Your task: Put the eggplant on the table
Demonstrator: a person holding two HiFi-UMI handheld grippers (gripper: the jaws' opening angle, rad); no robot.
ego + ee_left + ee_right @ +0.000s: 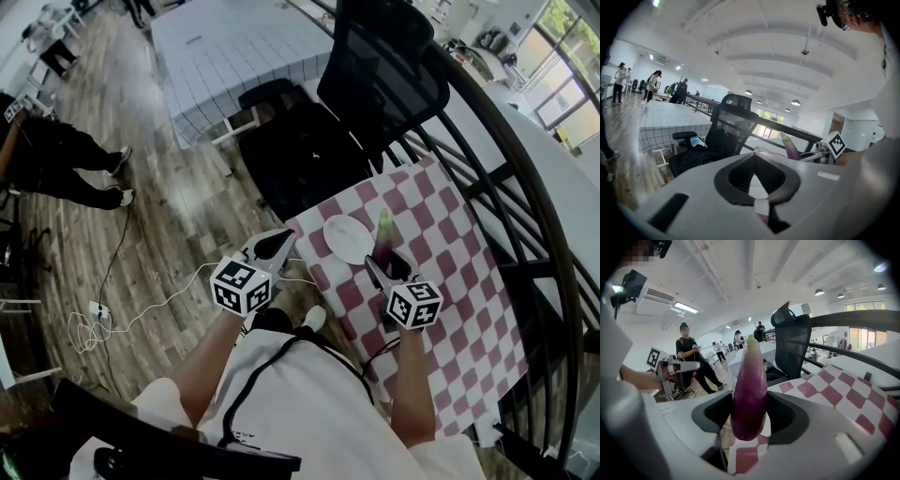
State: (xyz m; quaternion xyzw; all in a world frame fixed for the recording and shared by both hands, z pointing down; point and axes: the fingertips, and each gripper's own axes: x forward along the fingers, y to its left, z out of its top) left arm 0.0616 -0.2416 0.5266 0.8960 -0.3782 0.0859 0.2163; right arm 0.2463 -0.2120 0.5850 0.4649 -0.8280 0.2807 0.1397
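A purple eggplant (749,390) with a pale green tip stands upright between the jaws of my right gripper (749,416), which is shut on it. In the head view the eggplant (386,247) and right gripper (388,264) hang over the near left part of the table (469,291), which has a red-and-white checked cloth, just right of a white plate (347,237). My left gripper (277,244) is at the table's left edge, over the floor, shut with nothing in it. The left gripper view looks past its jaws (758,187) to the eggplant (791,147).
A black office chair (375,103) stands pushed against the table's far end. A black railing (534,216) runs along the table's right side. A white cable (141,314) lies on the wood floor. A person (56,159) stands at the far left.
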